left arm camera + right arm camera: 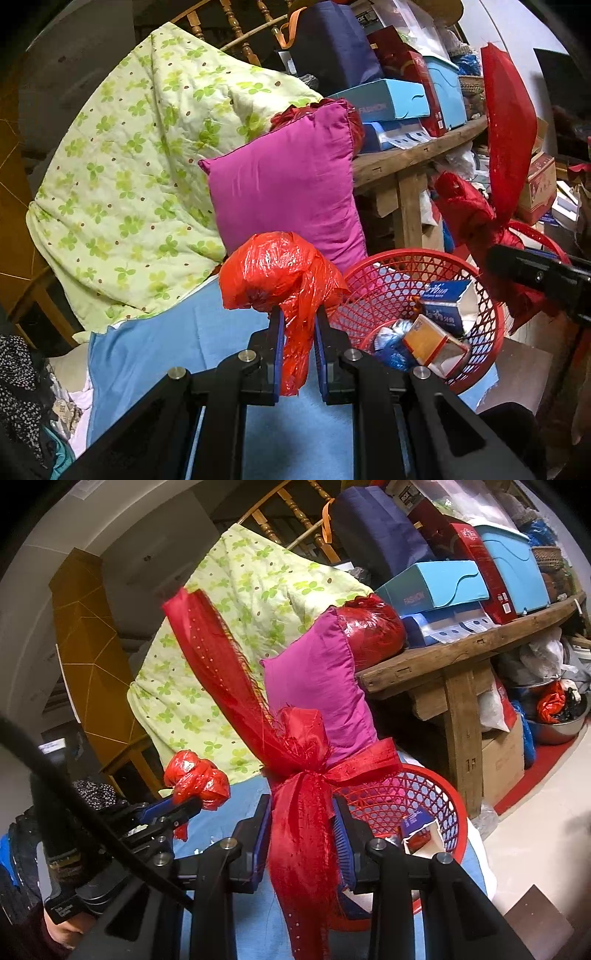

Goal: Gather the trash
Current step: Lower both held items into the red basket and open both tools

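Observation:
My left gripper (297,314) is shut on a knotted red plastic bag (275,271), held above the blue sheet just left of the red mesh basket (491,332). The basket holds several cartons and wrappers, among them a blue and white carton (445,302). My right gripper (302,805) is shut on a red ribbon bow (306,760), whose long tail rises to the upper left. It hangs over the basket's (448,801) near rim. In the right wrist view the left gripper (197,801) shows at the left with the red bag (197,779).
A magenta pillow (284,184) and a green clover quilt (140,158) lean behind the basket. A wooden bench (406,155) at the right carries blue and red boxes. More boxes, bags and a metal bowl (561,727) crowd the floor beneath it.

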A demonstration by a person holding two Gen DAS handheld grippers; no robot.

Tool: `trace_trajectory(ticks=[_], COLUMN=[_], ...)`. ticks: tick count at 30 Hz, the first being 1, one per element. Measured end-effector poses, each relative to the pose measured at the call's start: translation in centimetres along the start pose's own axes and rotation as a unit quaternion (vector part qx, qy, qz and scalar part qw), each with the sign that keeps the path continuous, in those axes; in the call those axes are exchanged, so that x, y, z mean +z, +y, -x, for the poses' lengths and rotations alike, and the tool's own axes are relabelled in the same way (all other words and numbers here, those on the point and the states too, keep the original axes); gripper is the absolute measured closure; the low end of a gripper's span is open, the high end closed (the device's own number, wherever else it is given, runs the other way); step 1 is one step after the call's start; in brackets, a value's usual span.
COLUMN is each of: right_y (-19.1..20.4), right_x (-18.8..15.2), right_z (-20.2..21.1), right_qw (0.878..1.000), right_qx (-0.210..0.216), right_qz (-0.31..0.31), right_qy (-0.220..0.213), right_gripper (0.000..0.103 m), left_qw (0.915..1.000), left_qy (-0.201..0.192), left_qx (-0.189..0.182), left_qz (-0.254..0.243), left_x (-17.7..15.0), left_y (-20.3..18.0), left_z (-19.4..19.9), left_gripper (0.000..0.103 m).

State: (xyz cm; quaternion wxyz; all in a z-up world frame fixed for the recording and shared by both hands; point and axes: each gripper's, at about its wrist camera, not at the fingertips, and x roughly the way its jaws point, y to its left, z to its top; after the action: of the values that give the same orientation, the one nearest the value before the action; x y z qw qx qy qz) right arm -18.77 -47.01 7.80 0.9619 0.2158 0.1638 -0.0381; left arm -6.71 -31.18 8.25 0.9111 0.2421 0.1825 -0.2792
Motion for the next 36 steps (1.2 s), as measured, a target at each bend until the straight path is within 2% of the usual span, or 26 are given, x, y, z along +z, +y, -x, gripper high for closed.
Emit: trace_trajectory(ticks=[4, 12, 17, 33, 35, 36], right_y=[-0.4, -3.2, -5.0, -7.0, -7.5, -7.7], right_x=[0.1, 0.4, 1.2, 1.8, 2.0, 2.1], right_z=[0.2, -0.6, -1.4, -6.6, -7.7, -8.1], right_qw=[1.0, 1.0, 0.999, 0.995, 0.993, 0.992], right_qx=[-0.006, -0.025, -0.026, -0.008, -0.003, 0.0], right_qz=[0.002, -0.015, -0.044, -0.092, -0.105, -0.111], right_qy=[0.0, 0.01, 0.014, 0.042, 0.051, 0.055], right_gripper=[0.069, 0.069, 0.069, 0.067, 0.067, 0.066], left_qw=[0.9996, 0.9895, 0.9884, 0.9846, 0.9839, 0.9836], left_qy=[0.001, 0.037, 0.042, 0.05, 0.05, 0.049], left_qx=[-0.026, -0.126, -0.136, -0.162, -0.166, -0.168], left_qz=[0.009, 0.059, 0.054, 0.042, 0.042, 0.043], left_x=[0.3, 0.7, 1.1, 0.9, 0.8, 0.7], left_y=[-0.3, 0.2, -0.8, -2.6, -2.6, -2.6], left_z=[-0.5, -3.4, -4.5, -6.5, -6.6, -6.6], left_gripper=[0.087, 0.087, 0.087, 0.086, 0.08, 0.067])
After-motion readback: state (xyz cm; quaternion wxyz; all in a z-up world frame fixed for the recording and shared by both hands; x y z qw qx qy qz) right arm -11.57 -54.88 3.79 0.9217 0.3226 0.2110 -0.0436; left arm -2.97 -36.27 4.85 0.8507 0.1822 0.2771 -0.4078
